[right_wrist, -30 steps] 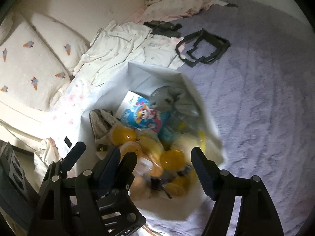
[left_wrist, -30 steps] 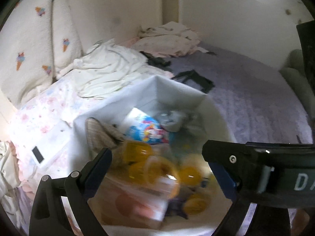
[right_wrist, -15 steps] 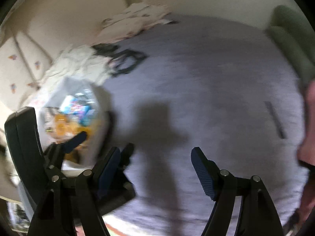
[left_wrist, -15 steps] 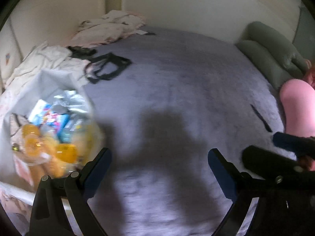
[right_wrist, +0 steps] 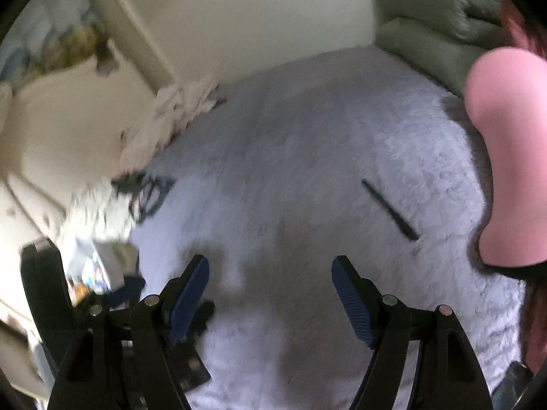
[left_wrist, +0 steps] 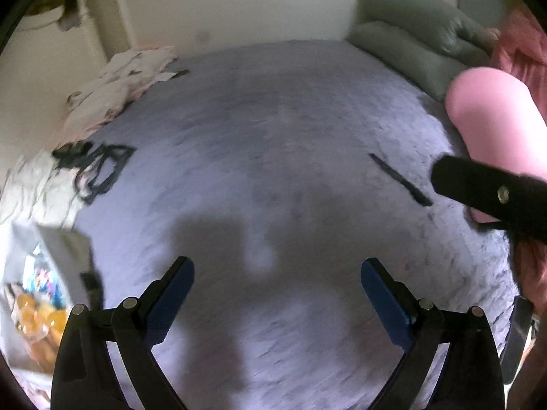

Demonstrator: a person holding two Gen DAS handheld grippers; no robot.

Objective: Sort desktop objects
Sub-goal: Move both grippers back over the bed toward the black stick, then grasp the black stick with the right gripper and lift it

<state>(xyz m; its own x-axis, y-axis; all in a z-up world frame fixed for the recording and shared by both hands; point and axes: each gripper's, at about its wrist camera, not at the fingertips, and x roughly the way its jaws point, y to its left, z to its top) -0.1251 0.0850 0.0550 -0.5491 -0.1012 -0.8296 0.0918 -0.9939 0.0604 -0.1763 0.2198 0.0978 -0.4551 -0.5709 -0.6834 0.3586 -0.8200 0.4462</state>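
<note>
My left gripper stands open over bare lilac-grey fuzzy blanket, nothing between its blue-padded fingers. My right gripper is open too, also with nothing in it. A thin black comb lies on the blanket ahead and to the right of both grippers, apart from them; the right wrist view shows the comb closer. The white bag of yellow and colourful items sits at the far left edge, the same bag being blurred in the right wrist view.
A black strap tangle and crumpled pale clothes lie at the back left. Green pillows rest against the far wall. A pink rounded shape, likely a person's leg, borders the right side. A black gripper body crosses in front of it.
Both views have swung right, away from the bag, which slid from the centre to the left edge. The comb and the pink shape came into view. Both grippers stayed open.
</note>
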